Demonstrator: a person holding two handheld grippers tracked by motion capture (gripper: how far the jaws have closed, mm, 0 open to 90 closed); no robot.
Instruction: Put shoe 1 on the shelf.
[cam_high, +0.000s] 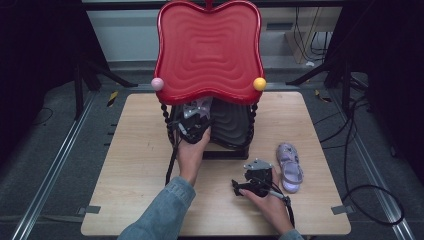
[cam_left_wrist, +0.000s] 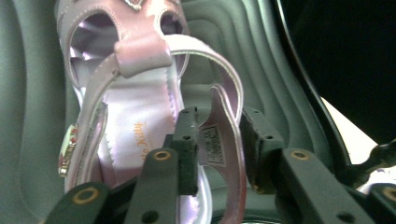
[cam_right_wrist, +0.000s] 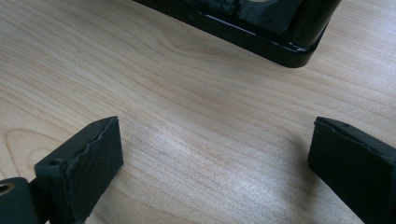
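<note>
From above, the left gripper (cam_high: 192, 121) reaches under the red apple-shaped top tray (cam_high: 207, 50) of a two-tier stand, over the dark ribbed lower tray (cam_high: 232, 122), and the red tray hides what lies at its tips. The left gripper view supplies that missing part: a lilac sandal (cam_left_wrist: 135, 93) lies on the grey ribbed surface of the lower tray (cam_left_wrist: 280, 70), and the sandal's heel strap (cam_left_wrist: 224, 135) stands between the two black jaws. The left pad sits against the strap's inner face, while a narrow gap shows between the strap and the right pad, so the jaws look slackened around the strap rather than clamped on it. This close view also gives writing that the high view cannot: small orange script on the insole, which seems to read "Hello Kitty", and a white printed label on the inside of the strap whose text is too small to read. The high view in turn shows a second lilac sandal (cam_high: 290, 166) lying on the wooden table (cam_high: 140, 165), just beside the right gripper (cam_high: 240, 188), which rests on the tabletop in the person's right hand. The right gripper view shows its jaws spread wide with bare wood between them, and the black base of the stand (cam_right_wrist: 261, 37) ahead.
</note>
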